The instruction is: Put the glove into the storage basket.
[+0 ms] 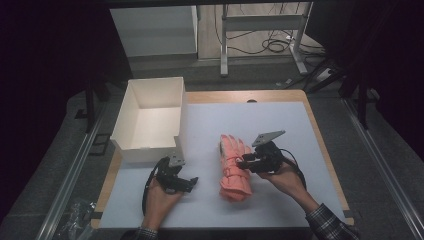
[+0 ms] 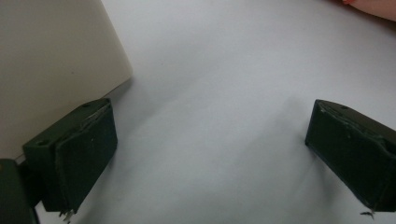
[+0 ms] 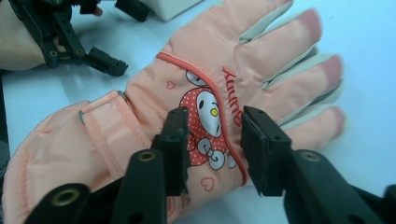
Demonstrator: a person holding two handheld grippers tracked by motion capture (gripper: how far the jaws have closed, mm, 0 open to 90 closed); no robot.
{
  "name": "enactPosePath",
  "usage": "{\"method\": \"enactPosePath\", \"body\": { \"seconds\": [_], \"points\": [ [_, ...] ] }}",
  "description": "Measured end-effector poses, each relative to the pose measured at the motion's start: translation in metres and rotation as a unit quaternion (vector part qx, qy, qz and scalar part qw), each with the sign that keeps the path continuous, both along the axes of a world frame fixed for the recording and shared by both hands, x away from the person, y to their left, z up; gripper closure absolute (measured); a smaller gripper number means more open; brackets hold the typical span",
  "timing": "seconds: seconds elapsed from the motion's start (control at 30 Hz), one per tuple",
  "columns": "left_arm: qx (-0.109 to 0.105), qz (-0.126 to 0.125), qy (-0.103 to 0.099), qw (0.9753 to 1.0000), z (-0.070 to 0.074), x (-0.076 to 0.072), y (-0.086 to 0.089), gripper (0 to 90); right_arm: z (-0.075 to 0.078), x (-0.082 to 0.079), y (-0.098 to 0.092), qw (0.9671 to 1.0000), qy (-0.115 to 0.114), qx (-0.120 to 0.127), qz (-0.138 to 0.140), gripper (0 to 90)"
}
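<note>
Two grippers at work over white table cover point(image 1: 280, 130). Right gripper point(image 1: 245, 162) at the glove point(image 1: 234, 167), jaws partly open, a narrow gap between them. From the right gripper view, both jaws poised over the back of the glove point(image 3: 205, 107) at the cartoon patch; contact with fabric likely but cannot tell for sure; nothing pinched between them. Left gripper point(image 1: 192, 181) low over bare cover, just beside near corner of the white box point(image 1: 150, 117), jaws spread wide, holding nothing; box wall point(image 2: 51, 60) close by one jaw in the left gripper view.

Glove pink, lying back-up on the cover, right of the box and between the two grippers. Long axis roughly near-to-far across the table: fingers toward the far edge, cuff toward the person. Strap across the wrist part. Box open-topped, standing at far left corner of the cover.
</note>
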State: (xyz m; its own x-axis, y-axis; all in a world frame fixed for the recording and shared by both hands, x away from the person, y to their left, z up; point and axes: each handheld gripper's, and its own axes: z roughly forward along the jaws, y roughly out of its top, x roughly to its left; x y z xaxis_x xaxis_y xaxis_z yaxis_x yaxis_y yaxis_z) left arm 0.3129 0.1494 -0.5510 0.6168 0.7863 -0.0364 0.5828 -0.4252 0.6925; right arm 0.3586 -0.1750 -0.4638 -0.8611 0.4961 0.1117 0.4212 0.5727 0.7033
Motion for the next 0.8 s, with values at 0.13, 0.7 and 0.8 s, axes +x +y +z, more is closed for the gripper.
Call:
{"method": "enactPosePath", "body": {
  "seconds": [0.13,0.7,0.8],
  "points": [
    [0.0,0.0,0.0,1.0,0.0,0.0,0.0,2.2,0.008,-0.001,-0.008,0.9998,-0.015,0.009,-0.01,55.8],
    [0.001,-0.001,0.001,1.0,0.0,0.0,0.0,2.2,-0.006,-0.004,-0.047,0.9984,-0.022,-0.005,-0.051,47.7],
    [-0.001,0.001,0.001,1.0,0.0,0.0,0.0,2.2,-0.013,-0.006,-0.051,0.9984,-0.018,-0.008,-0.054,46.8]
  ]
}}
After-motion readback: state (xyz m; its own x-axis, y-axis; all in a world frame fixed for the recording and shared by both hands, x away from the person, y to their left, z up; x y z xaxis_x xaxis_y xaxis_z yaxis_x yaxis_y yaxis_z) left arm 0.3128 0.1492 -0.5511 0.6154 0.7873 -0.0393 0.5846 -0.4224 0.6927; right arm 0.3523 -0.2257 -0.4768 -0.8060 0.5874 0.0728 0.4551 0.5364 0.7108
